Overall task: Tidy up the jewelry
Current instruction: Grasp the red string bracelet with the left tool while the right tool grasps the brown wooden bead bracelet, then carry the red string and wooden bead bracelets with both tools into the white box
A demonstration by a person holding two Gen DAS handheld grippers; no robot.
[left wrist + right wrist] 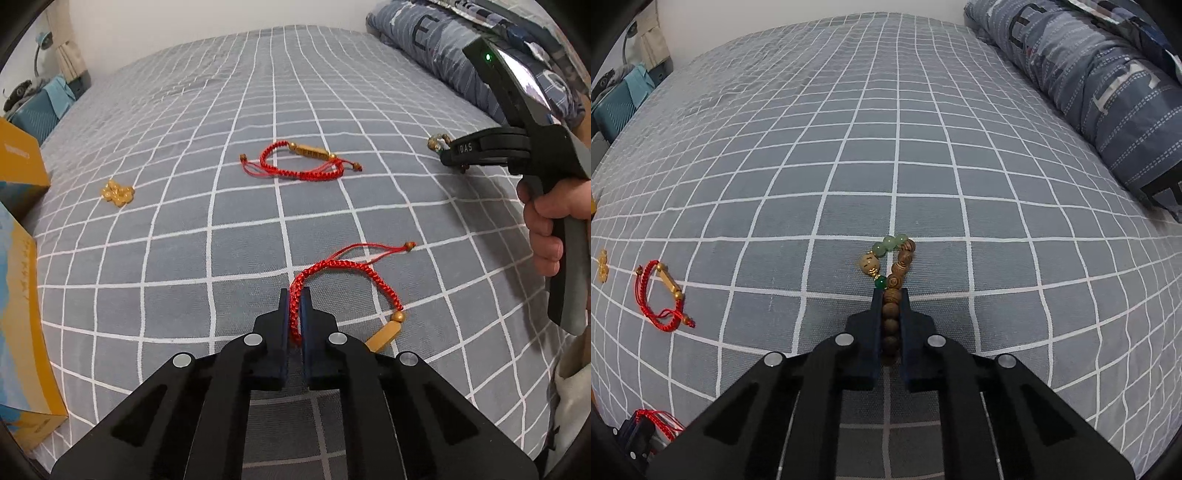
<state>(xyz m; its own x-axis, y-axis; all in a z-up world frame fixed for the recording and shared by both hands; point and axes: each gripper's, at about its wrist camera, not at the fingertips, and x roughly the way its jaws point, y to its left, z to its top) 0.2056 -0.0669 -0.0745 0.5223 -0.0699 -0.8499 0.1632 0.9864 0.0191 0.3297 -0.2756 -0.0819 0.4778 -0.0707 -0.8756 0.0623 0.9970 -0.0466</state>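
Left wrist view: the left gripper (pixel 294 295) has its jaws clamped on the braid of a red cord bracelet (pixel 343 267) lying near on the checked bed sheet (pixel 184 258). A second red bracelet (pixel 301 160) lies farther off, gold beads (pixel 117 192) to the left.

Right wrist view: the right gripper (pixel 891 295) pinches a wooden bead bracelet (pixel 892 273) — its green beads at the far end.

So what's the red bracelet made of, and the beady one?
The red bracelet looks like braided cord, matte and woven, with a tan, maybe wooden, bar. The beaded bracelet seems wood: brown beads showing grain rings. Its pale green beads look glossy, perhaps stone or glass.
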